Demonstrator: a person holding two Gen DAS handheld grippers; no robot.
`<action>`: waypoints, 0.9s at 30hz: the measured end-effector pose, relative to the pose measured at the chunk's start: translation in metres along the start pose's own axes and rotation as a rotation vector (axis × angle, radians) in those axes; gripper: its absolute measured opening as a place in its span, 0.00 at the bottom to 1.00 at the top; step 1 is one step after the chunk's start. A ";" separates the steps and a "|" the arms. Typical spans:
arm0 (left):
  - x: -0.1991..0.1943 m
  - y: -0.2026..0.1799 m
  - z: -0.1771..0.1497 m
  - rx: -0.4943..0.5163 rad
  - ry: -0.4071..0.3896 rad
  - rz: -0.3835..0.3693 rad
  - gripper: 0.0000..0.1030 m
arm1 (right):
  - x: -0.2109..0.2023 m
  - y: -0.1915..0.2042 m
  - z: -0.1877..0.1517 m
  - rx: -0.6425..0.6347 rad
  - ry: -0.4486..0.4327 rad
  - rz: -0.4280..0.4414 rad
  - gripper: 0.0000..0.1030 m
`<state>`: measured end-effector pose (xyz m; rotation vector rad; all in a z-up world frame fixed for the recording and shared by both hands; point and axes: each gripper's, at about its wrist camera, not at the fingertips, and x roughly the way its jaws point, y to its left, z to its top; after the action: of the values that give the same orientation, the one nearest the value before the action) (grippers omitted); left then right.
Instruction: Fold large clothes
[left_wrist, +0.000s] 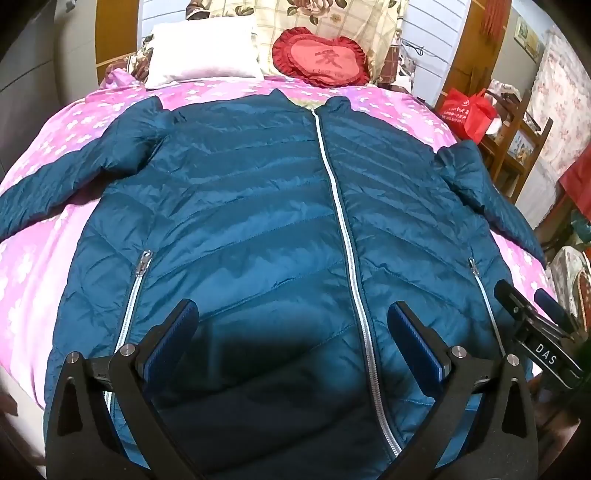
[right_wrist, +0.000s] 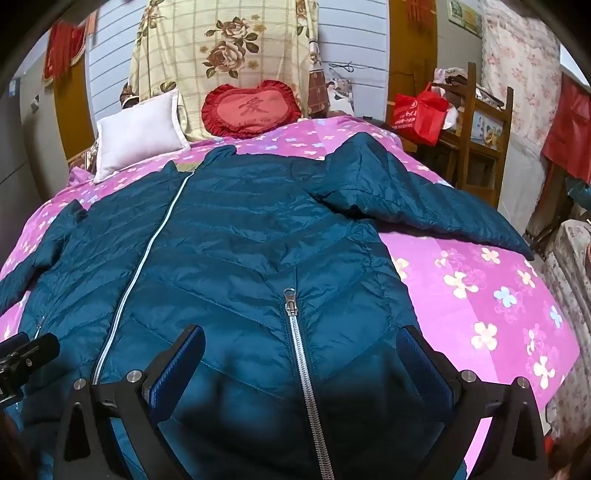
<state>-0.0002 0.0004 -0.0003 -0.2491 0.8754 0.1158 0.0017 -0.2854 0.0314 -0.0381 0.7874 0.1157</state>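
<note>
A teal quilted down jacket (left_wrist: 240, 206) lies flat, front up and zipped, on the bed, collar toward the pillows and sleeves spread out to both sides. It also shows in the right wrist view (right_wrist: 236, 243). My left gripper (left_wrist: 291, 314) is open and empty, hovering over the jacket's lower front, left of the centre zipper. My right gripper (right_wrist: 301, 339) is open and empty over the jacket's right pocket zipper (right_wrist: 295, 325), near the hem. The right gripper's body shows in the left wrist view (left_wrist: 535, 325).
The pink flowered bedsheet (right_wrist: 480, 295) covers the bed. A white pillow (left_wrist: 201, 51), a red heart cushion (left_wrist: 321, 57) and a floral pillow (right_wrist: 225, 48) lie at the head. A wooden chair with a red bag (right_wrist: 421, 110) stands right of the bed.
</note>
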 end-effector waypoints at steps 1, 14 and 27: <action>0.000 0.000 0.000 -0.001 0.001 0.000 1.00 | 0.000 -0.001 0.000 0.001 0.001 0.000 1.00; 0.007 -0.002 -0.005 0.002 -0.004 -0.001 1.00 | 0.000 -0.002 0.000 0.002 0.001 -0.002 1.00; 0.008 0.000 -0.001 -0.004 0.000 -0.005 1.00 | 0.004 0.006 -0.002 -0.048 0.021 -0.053 1.00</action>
<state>0.0038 0.0002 -0.0073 -0.2553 0.8747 0.1129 0.0025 -0.2796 0.0269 -0.1057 0.8039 0.0844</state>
